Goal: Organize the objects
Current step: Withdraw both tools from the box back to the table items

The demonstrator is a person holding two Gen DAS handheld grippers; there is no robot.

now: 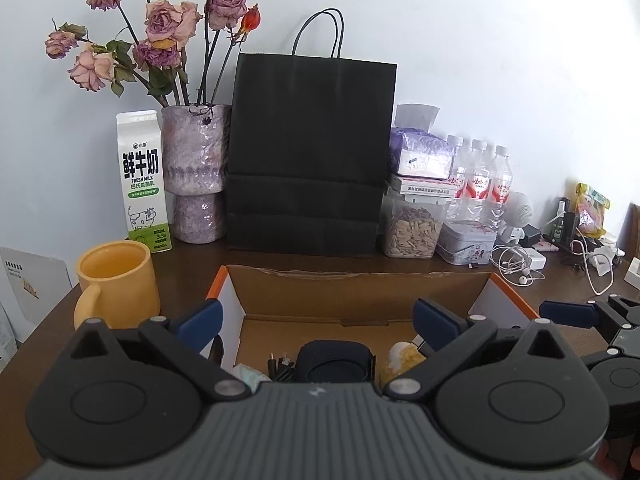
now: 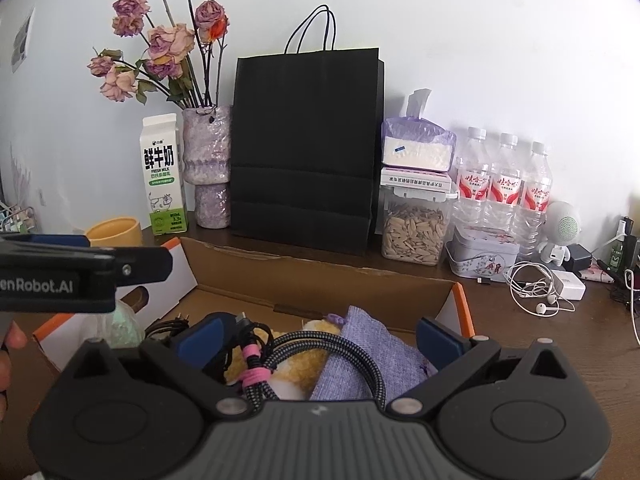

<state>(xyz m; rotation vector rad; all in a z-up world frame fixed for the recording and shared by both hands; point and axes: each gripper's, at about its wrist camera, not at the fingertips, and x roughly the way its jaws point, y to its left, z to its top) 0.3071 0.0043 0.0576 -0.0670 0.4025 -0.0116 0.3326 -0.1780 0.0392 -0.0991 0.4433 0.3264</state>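
Both the left gripper and the right gripper hover empty, fingers wide apart, over the filled cardboard box; next comes choosing another item.

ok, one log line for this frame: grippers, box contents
left gripper: open, empty | right gripper: open, empty, over cardboard box | box holds: braided cable, purple pouch, yellow plush

A brown cardboard box with orange-edged white sides holds a lilac knitted pouch, a black-and-grey braided cable bound in pink, beside a yellow ceramic mug.
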